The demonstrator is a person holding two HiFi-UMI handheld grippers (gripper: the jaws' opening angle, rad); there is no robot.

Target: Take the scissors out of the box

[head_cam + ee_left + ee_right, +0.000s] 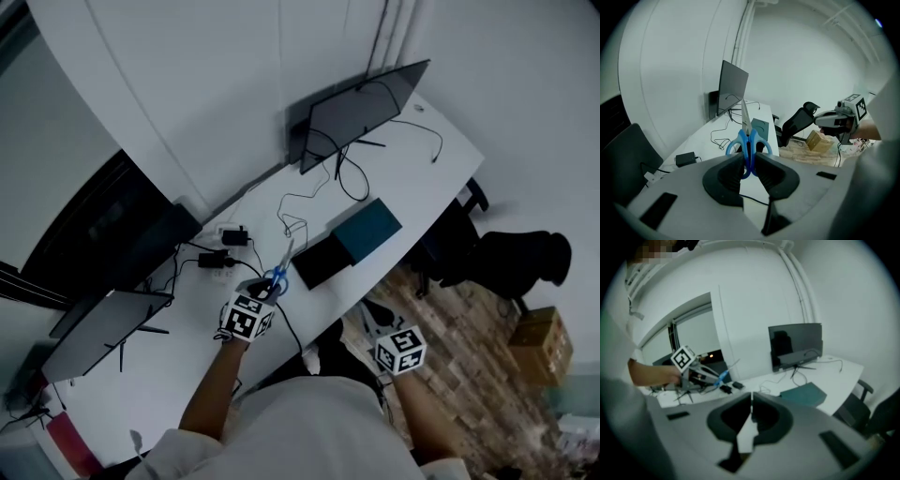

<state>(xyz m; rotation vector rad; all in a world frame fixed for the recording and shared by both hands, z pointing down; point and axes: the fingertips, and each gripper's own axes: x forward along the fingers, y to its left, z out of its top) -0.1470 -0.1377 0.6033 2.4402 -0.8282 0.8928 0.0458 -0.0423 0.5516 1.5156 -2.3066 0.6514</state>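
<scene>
The left gripper [749,164] hangs over the white desk [169,375], its 2 jaws partway closed and pinching the scissors [748,140] by the blue handles — the 2 loops stick out past the pads, and the closed blades point up and away from the jaws. The scissors are out of the box [321,263], which lies on the desk just to their right, dark with a teal part. Farther right, past the desk edge, the right gripper [751,401] has its 2 jaws pressed together — nothing between them.
</scene>
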